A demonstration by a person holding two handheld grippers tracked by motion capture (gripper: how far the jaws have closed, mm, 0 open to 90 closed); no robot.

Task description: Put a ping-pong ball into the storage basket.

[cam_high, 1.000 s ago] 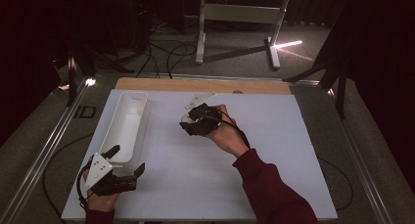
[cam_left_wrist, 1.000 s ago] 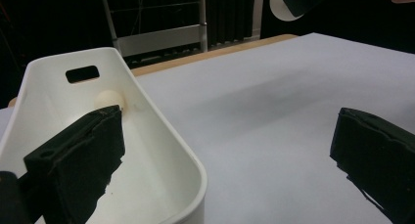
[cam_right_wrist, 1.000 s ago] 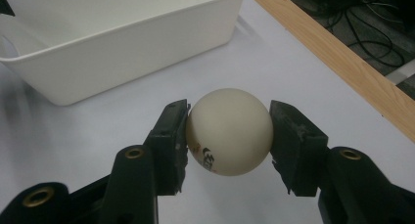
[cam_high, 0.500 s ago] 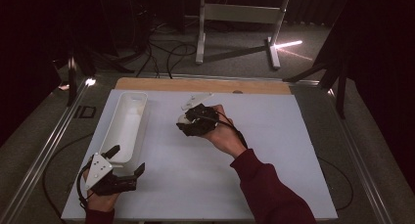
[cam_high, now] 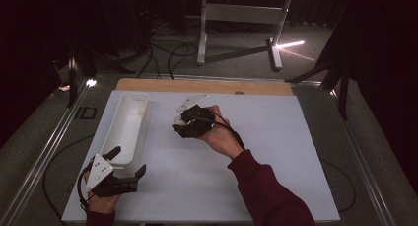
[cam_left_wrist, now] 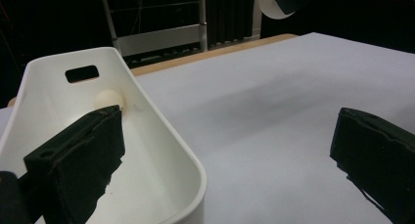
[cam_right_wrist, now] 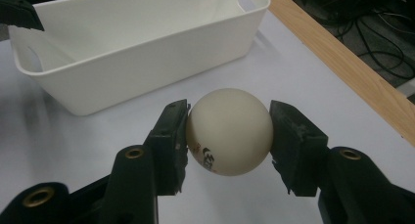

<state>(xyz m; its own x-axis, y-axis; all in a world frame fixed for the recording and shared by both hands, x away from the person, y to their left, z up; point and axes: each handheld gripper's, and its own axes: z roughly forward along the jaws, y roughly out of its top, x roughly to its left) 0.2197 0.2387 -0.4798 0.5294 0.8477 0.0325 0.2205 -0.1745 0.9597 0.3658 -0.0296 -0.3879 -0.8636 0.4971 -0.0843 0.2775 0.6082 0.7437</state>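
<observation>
- Left gripper (cam_high: 129, 163): it rests at the near left corner of the table (cam_high: 296, 162), just beside the near end of the bin (cam_high: 124, 130). Its fingers (cam_left_wrist: 78, 160) stand wide apart with nothing between them; in the left gripper view one finger sits in front of the bin's near rim and the other over bare table.
- Bin: a long white tub along the left side of the table, upright, with a handle slot at each end. One pale ball (cam_left_wrist: 108, 99) already lies against its far end wall.
- Right gripper (cam_high: 183, 127): held above the middle of the table, to the right of the bin and apart from it. Its fingers (cam_right_wrist: 172, 136) are closed on a second white ball (cam_right_wrist: 229, 132), one pad pressing each side, the printed mark facing down toward the camera. The ball is clear of the table.
- Step in hand, as I judge it: carrying the gripped ball toward the bin to join the first.
- Next move: swing the right gripper left until the ball is over the bin's open top, lower it inside the walls, then spread the fingers. Let go low, since a light ball may bounce out.
</observation>
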